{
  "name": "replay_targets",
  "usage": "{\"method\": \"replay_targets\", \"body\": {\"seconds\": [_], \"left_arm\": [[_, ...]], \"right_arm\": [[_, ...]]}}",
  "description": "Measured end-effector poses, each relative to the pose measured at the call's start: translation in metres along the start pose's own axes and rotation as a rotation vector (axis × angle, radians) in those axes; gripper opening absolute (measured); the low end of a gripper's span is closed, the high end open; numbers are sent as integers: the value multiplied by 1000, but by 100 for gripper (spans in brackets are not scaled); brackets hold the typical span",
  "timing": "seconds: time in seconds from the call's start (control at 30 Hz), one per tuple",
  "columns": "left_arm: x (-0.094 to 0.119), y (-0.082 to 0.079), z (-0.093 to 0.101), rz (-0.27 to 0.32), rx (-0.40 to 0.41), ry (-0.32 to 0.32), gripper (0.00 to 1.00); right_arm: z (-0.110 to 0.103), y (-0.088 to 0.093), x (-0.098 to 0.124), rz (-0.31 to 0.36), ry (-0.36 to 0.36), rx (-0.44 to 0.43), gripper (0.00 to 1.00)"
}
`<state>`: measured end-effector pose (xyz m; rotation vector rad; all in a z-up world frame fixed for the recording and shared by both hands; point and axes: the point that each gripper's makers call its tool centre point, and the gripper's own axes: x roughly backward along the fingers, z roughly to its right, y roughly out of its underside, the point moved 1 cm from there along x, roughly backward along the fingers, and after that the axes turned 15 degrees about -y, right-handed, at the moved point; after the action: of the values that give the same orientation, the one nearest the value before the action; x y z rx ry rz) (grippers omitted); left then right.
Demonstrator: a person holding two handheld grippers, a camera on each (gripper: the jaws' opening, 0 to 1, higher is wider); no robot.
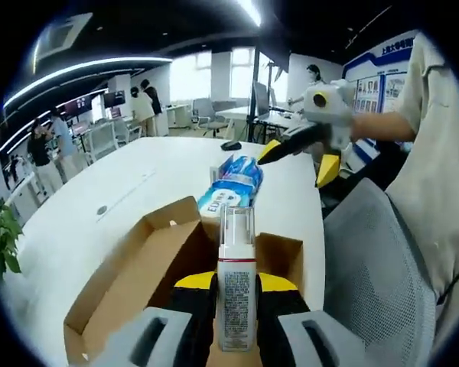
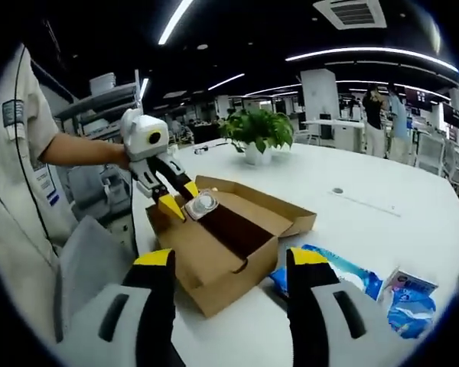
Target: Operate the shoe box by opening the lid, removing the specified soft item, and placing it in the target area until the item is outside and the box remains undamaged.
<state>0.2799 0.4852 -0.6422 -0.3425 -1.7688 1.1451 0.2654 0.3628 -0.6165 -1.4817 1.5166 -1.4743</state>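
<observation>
One bottle [image 1: 236, 283] upright between left fingers [image 1: 195, 306].

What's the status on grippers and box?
Left gripper shut on bottle over open shoe box. Right gripper open, empty, hanging beside the box. Blue packs on table. Nothing in the way.

Our left tool [image 1: 237, 294] is clamped on an upright bottle [image 1: 236, 283], its bare forearm [image 2: 80, 151] stretched out behind. Our right tool [image 2: 231, 287] hangs in the air, jaws parted and holding nothing.
</observation>
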Motion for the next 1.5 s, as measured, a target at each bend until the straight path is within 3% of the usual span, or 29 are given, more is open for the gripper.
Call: {"method": "replay_targets", "body": {"seconds": [0.37,0.8,1.17,1.5], "left_arm": [[-10,-17,24,80,56,45,19],[-16,-34,41,139,83,103,19],[-18,-32,48,134,75,138,19],[-19,-30,55,125,43,162,19]], "right_arm": [[-10,-12,-25,50,-58,-24,45],[-17,-20,-37,93,-100,-29,38],[-17,-19,-40,108,-106,-56,25],[-21,-17,-40,112,-115,-64,23]]}}
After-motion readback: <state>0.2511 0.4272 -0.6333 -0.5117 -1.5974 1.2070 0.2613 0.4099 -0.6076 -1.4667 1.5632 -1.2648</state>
